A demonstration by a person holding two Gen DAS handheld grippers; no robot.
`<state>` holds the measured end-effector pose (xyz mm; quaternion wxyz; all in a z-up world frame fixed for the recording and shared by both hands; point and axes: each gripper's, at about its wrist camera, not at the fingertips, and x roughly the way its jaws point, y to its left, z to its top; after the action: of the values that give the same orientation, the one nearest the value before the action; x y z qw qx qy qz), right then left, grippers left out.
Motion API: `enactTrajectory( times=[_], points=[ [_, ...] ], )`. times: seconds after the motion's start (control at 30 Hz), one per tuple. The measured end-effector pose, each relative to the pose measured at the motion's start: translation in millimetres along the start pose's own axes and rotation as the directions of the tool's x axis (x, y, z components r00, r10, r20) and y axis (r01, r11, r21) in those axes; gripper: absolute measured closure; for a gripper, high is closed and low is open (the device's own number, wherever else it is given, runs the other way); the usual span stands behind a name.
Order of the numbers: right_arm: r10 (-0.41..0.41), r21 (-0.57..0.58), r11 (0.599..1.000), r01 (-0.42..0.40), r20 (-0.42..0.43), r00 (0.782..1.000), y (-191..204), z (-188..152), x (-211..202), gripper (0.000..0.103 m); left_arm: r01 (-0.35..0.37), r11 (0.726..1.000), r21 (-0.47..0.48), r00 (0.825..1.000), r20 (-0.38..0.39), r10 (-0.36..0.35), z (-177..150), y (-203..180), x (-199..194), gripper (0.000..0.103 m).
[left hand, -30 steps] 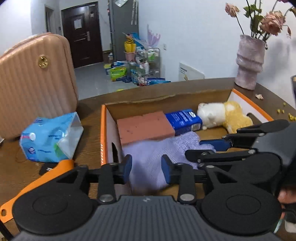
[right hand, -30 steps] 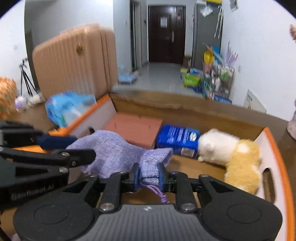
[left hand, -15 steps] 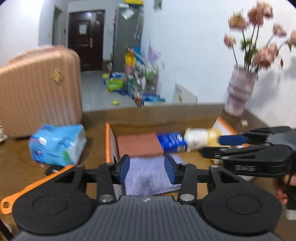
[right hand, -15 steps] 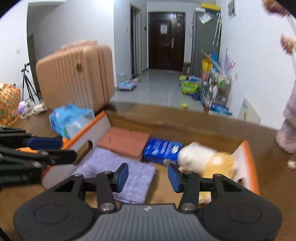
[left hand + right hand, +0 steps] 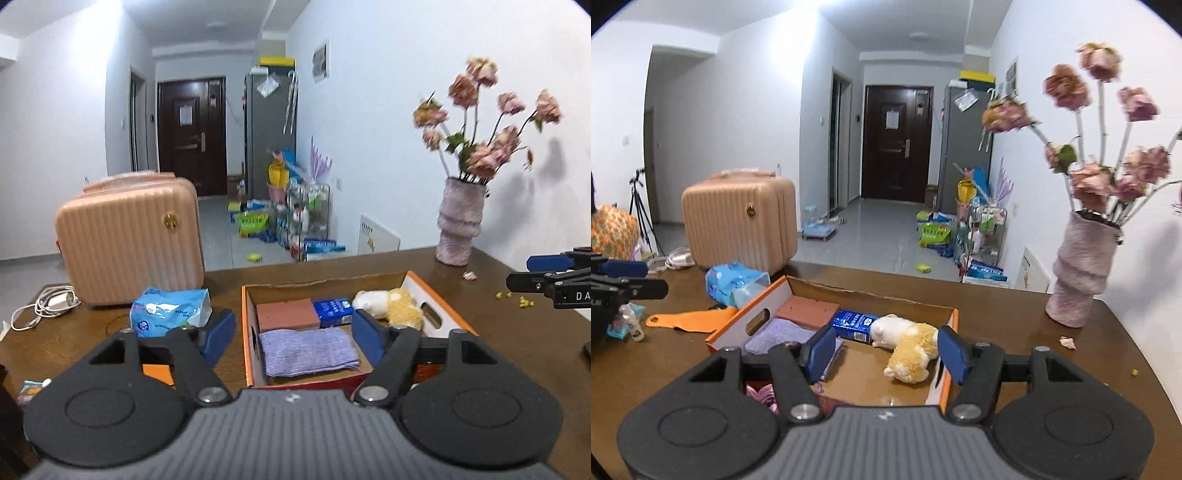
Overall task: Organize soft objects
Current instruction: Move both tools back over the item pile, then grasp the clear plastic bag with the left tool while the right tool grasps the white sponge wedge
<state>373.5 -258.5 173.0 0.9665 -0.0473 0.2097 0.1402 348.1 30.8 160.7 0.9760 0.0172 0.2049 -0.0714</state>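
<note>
A folded purple cloth [image 5: 308, 350] [image 5: 777, 334] lies flat in the near left part of the orange-rimmed cardboard box [image 5: 244, 325] [image 5: 737, 326]. Behind it in the box sit a reddish-brown block [image 5: 287, 314] [image 5: 807, 311], a blue packet [image 5: 332, 312] [image 5: 854, 325] and a white and yellow plush toy [image 5: 391, 304] [image 5: 908, 345]. My left gripper [image 5: 293, 334] hangs above and in front of the box, its jaws opening with nothing between them. My right gripper [image 5: 886, 350] is likewise raised, its jaws opening and empty. Each gripper shows at the edge of the other's view.
A blue tissue pack [image 5: 170, 312] [image 5: 733, 280] lies left of the box, before a pink suitcase [image 5: 129, 236] [image 5: 738, 219]. An orange shoehorn-like piece [image 5: 689, 317] rests on the wooden table [image 5: 74, 339]. A vase of dried flowers [image 5: 460, 221] [image 5: 1082, 266] stands at the back right; a white charger cable [image 5: 44, 304] lies far left.
Both grippers let go of the purple cloth, which now lies flat in the box. Both have opened wider and pulled up and back from the box.
</note>
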Motion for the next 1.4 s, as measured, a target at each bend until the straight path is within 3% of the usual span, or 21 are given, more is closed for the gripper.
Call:
enactTrajectory(
  times=[0.1,0.4,0.5,0.63,0.7,0.93,1.4],
  points=[
    [0.017,0.009,1.000,-0.017,0.046,0.999,4,-20,-29,0.038,0.000,1.000,-0.016,1.000,0.029,0.000,-21,-9,-28,0.026],
    [0.081,-0.017,0.997,-0.079,0.137,0.987,37,-113,-108,0.033,-0.003,0.999,-0.054,0.998,0.063,0.006,-136,-40,-116,0.018],
    [0.036,-0.029,0.999,-0.032,0.161,0.986,51,-153,-127,0.031,-0.009,0.996,-0.086,1.000,0.018,0.011,-170,-44,-135,0.016],
    [0.030,-0.027,0.999,-0.027,0.121,0.992,65,-201,-140,0.031,-0.051,0.998,-0.030,0.997,-0.068,0.049,-202,-55,-141,0.016],
    [0.053,-0.034,0.998,-0.051,0.079,0.995,68,-210,-138,0.031,-0.044,0.999,-0.024,0.995,-0.090,0.041,-207,-56,-139,0.016],
    [0.067,-0.014,0.998,-0.066,0.077,0.995,71,-203,-123,0.031,-0.016,0.999,-0.035,0.996,-0.088,0.013,-197,-56,-109,0.016],
    [0.156,0.016,0.988,-0.156,-0.072,0.985,94,-181,-13,0.035,0.039,0.995,-0.088,0.987,-0.153,-0.053,-177,-37,-4,0.019]
  ],
)
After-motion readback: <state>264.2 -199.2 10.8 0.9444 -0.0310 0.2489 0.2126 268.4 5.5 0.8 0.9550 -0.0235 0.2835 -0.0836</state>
